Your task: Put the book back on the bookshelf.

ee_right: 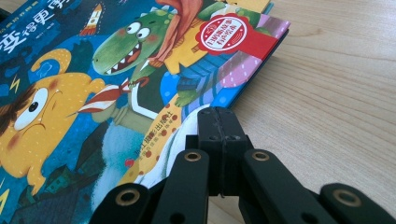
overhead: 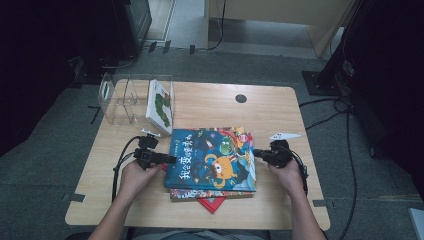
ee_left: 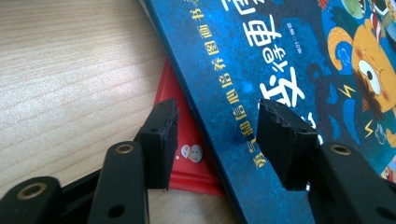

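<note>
L gripper [ee_left: 217,137] jaws apart astride top blue book [overhead: 212,160] of 3-book stack, R gripper [ee_right: 221,122] jaws together, 1 book [overhead: 161,105] in rack [overhead: 117,97].

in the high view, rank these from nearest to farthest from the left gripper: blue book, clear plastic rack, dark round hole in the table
1. Blue book: its left edge sits right at the left gripper.
2. Clear plastic rack: behind the gripper, at the table's far left.
3. Dark round hole: far side of the table, off to the right.

A blue picture book [overhead: 210,159] lies on the counter [overhead: 280,110] between the left hand-held gripper [overhead: 170,159] and right hand-held gripper [overhead: 256,153].
</note>
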Demonstrator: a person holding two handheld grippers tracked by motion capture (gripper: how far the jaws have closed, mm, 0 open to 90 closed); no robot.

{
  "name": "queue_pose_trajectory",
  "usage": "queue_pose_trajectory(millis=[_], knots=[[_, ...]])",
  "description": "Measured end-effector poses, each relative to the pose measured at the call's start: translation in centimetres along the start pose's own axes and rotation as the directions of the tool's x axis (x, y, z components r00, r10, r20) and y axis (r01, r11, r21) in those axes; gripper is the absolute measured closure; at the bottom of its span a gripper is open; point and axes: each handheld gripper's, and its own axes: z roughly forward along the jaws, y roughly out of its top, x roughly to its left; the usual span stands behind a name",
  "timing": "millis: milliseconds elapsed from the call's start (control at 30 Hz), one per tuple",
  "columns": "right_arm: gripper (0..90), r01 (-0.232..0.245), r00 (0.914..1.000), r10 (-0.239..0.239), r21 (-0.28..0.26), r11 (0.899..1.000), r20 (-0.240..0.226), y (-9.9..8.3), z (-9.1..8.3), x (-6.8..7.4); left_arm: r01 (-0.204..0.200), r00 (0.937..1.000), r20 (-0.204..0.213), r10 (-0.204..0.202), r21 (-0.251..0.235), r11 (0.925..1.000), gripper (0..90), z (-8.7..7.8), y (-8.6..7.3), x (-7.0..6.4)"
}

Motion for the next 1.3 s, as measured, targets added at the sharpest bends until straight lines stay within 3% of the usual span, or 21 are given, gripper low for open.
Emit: queue_pose_trajectory(millis=[433,1033,1167,1300], knots=[[90.0,0.009,0.9998,-0.008,0.011,1.0,-0.019,-0.2,-0.3,0.1,0.024,0.9985,0.05,-0.024,-0.012,0.9996,37.9,0.4,0.2,-0.1],[90.0,0.033,0.999,-0.033,0.015,0.999,-0.03,-0.4,-0.4,0.4,0.076,0.9965,0.033,-0.077,0.032,0.9966,49.7,0.2,0.9,0.0],[90.0,0.034,0.999,-0.034,0.015,0.999,-0.029,-0.5,-0.4,0.5,0.062,0.9977,0.025,-0.063,0.034,0.9975,52.2,-0.4,1.1,-0.4],[90.0,0.038,0.9986,-0.037,0.016,0.999,-0.037,-0.5,-0.3,0.4,0.08,0.9954,0.052,-0.08,0.016,0.9967,52.2,-1.4,1.4,-0.4]])
